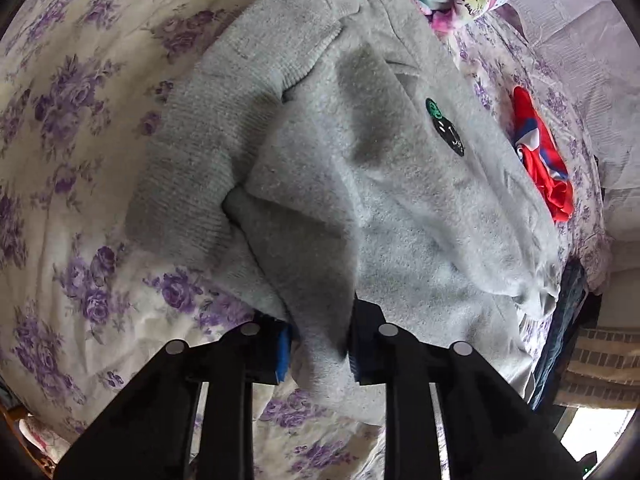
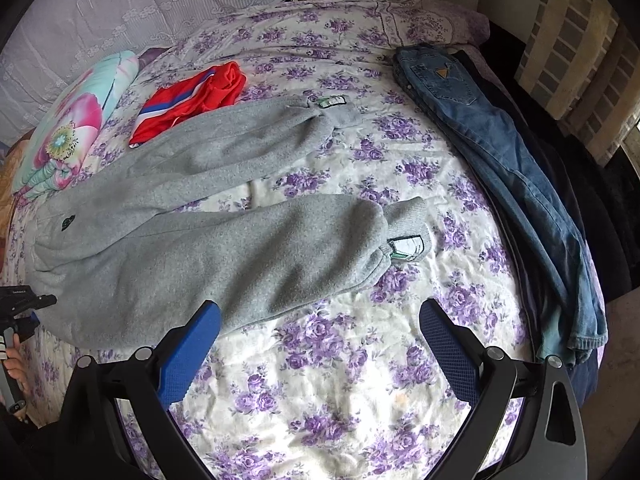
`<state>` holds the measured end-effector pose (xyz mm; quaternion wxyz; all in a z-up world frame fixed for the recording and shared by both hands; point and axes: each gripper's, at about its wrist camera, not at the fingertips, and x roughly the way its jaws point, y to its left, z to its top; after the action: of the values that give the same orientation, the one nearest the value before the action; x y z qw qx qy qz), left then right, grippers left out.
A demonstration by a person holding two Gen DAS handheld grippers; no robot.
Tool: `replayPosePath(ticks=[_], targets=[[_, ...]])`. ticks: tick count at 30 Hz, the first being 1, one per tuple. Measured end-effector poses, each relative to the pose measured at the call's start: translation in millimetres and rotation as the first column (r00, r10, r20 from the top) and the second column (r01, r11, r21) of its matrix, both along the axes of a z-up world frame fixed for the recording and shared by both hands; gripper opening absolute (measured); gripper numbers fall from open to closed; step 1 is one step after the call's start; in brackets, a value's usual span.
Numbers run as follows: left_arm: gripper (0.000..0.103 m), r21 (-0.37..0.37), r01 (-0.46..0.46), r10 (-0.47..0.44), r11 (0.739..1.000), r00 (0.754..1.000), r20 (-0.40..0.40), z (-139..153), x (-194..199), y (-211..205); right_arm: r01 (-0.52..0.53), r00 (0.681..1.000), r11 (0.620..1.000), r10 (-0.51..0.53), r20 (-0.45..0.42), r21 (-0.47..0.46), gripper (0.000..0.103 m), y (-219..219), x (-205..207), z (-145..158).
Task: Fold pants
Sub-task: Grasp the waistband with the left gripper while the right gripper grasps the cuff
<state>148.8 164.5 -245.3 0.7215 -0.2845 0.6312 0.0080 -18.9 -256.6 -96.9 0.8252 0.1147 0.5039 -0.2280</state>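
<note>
Grey fleece pants [image 2: 224, 248], lying flat on a bed with a purple-flowered sheet [image 2: 328, 384]. The two legs are spread apart in a narrow V, sheet showing between them. Each leg ends in a ribbed cuff [image 2: 408, 220] bearing a white-and-green label [image 2: 406, 249]. A small dark patch [image 1: 445, 126] sits near the ribbed waistband [image 1: 224, 128]. The waist end is rumpled, with a fold of fleece pinched between the pads of the left gripper [image 1: 318, 354].

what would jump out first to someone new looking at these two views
The grey sweatpants sprawled across the purple-flowered bedsheet, legs apart. The left gripper pinches their waist end; the right gripper hangs open over the sheet. Red garment behind, blue jeans along the right edge.
</note>
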Motion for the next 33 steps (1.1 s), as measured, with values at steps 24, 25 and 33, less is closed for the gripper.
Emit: replayPosePath(ticks=[24,25,33], targets=[[0.022,0.134,0.037,-0.035,0.99,0.999,-0.014,0.7,-30.3,2.3,0.143,0.969,0.843,-0.226,0.1,0.519,0.012,-112.2,26.0,-103.9],[0.022,0.131,0.035,-0.036,0.991,0.999,0.009,7.5,-33.7,4.7,0.122,0.974,0.868,-0.199,0.111,0.481,0.012,-105.1,24.8,-91.0],[0.021,0.099,0.035,-0.038,0.994,0.999,0.03,26.7,-84.5,34.2,0.099,0.994,0.912,-0.107,-0.001,0.398,0.012,-79.8,-30.8,-80.1]])
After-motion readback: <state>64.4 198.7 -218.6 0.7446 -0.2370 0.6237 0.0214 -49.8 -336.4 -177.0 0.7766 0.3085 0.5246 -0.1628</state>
